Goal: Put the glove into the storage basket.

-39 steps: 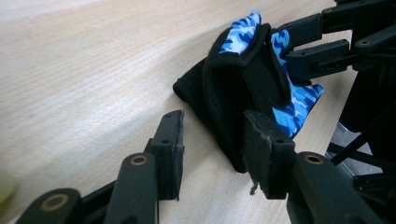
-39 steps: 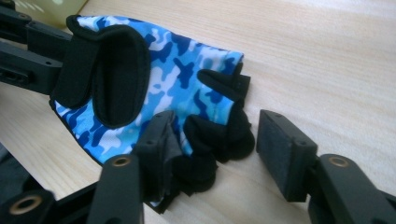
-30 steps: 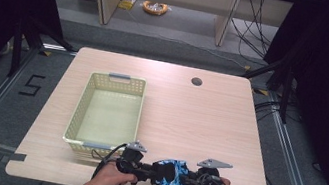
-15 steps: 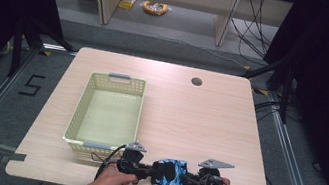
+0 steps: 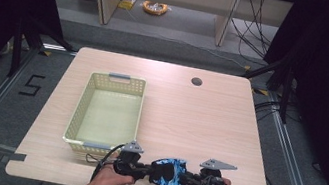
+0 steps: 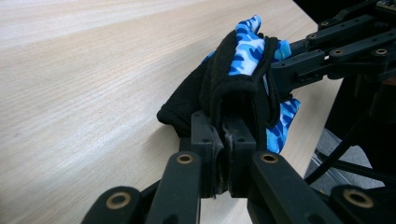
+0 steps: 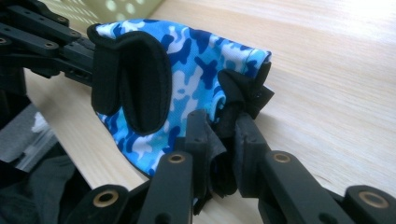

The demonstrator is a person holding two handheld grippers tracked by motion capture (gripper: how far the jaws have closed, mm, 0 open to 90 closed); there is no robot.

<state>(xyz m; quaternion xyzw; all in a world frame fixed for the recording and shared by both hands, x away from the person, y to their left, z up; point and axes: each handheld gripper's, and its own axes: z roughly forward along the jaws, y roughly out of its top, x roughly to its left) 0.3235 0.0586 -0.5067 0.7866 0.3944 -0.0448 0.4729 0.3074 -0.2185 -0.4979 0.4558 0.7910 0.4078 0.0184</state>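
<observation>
A person stood at the near edge of a pale wooden worktop (image 5: 207,125), holding a two-fingered gripper in each hand. Between the two tools was a fingerless glove (image 5: 168,173), blue camouflage cloth on one face and black fabric with black trim on the other. It sat at the front edge of the worktop, near the person's body.

The left gripper (image 5: 133,168) was clenched on the glove's black cuff end (image 6: 236,100), its fingers (image 6: 205,140) pressed together on the doubled fabric. The right gripper (image 5: 198,181) was clamped on a bunch of black fabric at the opposite end (image 7: 240,93), its fingers (image 7: 250,140) pinching the cloth between them. The glove was stretched between both tools, and I could not tell whether it was touching the wood or raised just off it.

A pale yellow perforated plastic basket (image 5: 79,109) with grey handles stood to the left, just beyond the left gripper, and it looked empty. I judged the glove was securely gripped at both ends, but carrying it across and dropping it into the basket was yet to be done.
</observation>
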